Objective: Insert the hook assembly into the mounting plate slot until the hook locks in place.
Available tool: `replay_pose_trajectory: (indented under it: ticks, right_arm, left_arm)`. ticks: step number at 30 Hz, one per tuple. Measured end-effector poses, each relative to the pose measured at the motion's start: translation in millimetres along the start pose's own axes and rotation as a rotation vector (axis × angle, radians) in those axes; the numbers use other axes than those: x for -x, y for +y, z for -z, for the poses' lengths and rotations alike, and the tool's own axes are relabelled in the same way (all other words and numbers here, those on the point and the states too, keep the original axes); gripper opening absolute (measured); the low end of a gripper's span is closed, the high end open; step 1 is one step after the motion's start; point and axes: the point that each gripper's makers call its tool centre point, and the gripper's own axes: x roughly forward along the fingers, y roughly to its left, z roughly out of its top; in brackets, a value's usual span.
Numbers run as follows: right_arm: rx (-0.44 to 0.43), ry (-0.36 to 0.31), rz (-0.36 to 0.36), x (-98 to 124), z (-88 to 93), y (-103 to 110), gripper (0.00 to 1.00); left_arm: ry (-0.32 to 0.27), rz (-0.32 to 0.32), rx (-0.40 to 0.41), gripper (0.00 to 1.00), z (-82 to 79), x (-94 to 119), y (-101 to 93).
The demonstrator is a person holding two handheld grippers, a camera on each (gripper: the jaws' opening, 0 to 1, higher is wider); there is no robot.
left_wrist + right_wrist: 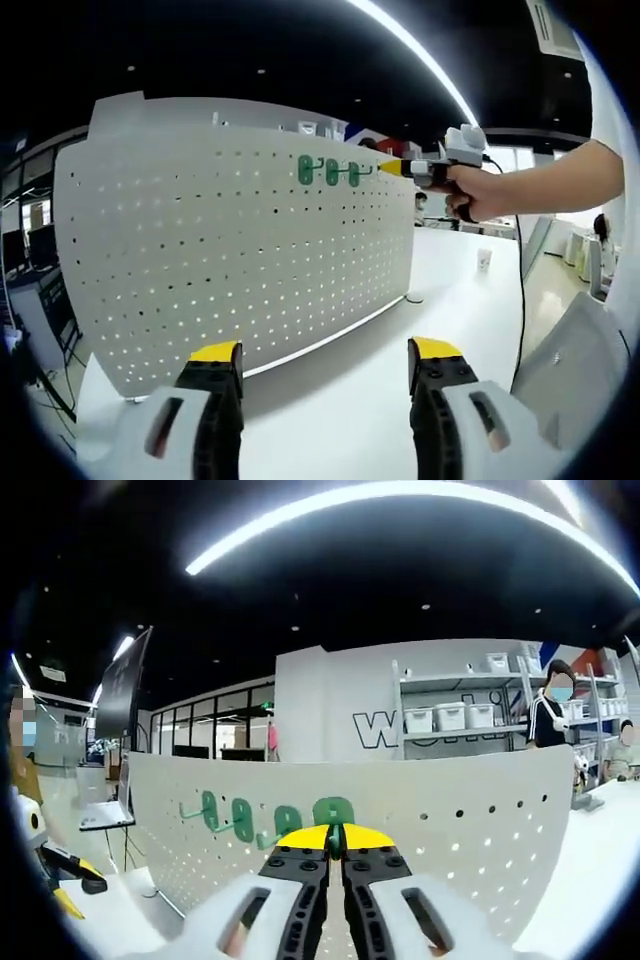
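A white pegboard mounting plate stands upright on the white table. A green hook assembly with three oval lobes sits against its upper part. In the left gripper view a hand holds my right gripper at the hook's right end, yellow tips closed on it. In the right gripper view the right gripper has its jaws together around the green hook assembly, which lies along the pegboard. My left gripper hangs low over the table, open and holding nothing; it also shows as a black and yellow left gripper.
The pegboard's foot runs across the table, with free tabletop in front of it. A small white cup stands far back on the table. Behind are shelves with white bins, a standing person and a laptop.
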Motion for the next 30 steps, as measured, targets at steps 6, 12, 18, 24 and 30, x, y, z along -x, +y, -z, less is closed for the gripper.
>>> replay_pose_trajectory:
  ticks: [6, 12, 18, 24, 30]
  right_arm:
    - [0.005, 0.004, 0.003, -4.1, 2.8, -2.7, 0.01]
    - [0.001, 0.003, 0.004, -7.4, 4.8, -5.3, 0.01]
    - [0.008, 0.005, 0.007, -10.2, 7.1, -5.7, 0.01]
    - [0.008, 0.008, 0.015, -11.1, 10.0, -7.9, 0.01]
    - [0.009, 0.013, 0.018, -12.1, 11.9, -9.4, 0.01]
  left_arm:
    - [0.006, -0.008, 0.009, 0.69, 2.7, 1.2, 2.0]
    - [0.011, -0.011, 0.011, 0.68, 3.4, 1.8, 0.9]
    - [0.018, -0.013, 0.01, 0.68, 4.2, 3.4, 1.5]
    - [0.021, -0.019, 0.012, 0.68, 5.0, 4.3, 2.9]
    - [0.023, -0.018, 0.013, 0.68, 6.2, 3.7, 2.5]
